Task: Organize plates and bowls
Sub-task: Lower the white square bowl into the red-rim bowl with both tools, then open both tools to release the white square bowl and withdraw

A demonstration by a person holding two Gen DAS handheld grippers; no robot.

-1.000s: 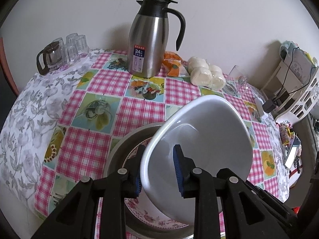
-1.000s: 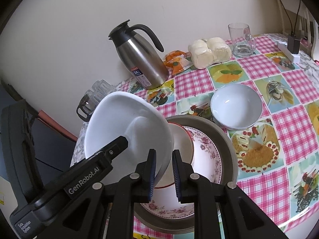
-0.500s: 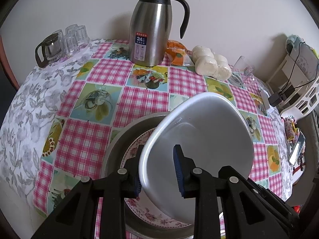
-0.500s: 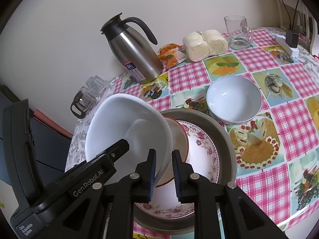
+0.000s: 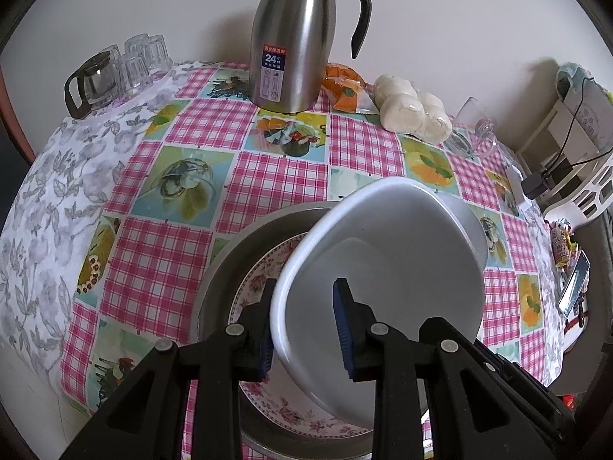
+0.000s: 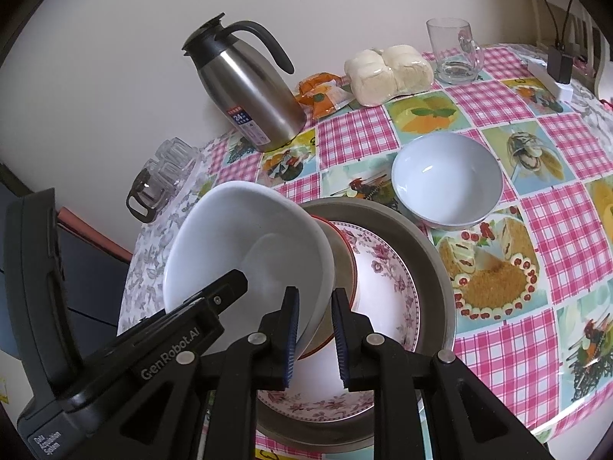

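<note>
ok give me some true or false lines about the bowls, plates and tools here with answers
1. Both tools grip the big white bowl. True: left tool and right tool each pinch its rim.
2. The big bowl sits level. False: it is tilted.
3. The floral plate lies in the metal basin. True.
4. The small bowl is stacked in the basin. False: it stands on the tablecloth beside it.
5. The flask lies on its side. False: upright.

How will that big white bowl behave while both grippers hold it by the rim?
The big white bowl looks rigid and glossy, so it may slip between the pads. Tilted over the floral plate, with the left gripper and right gripper gripping only its rim, it may pivot. Probably chips if dropped.
</note>
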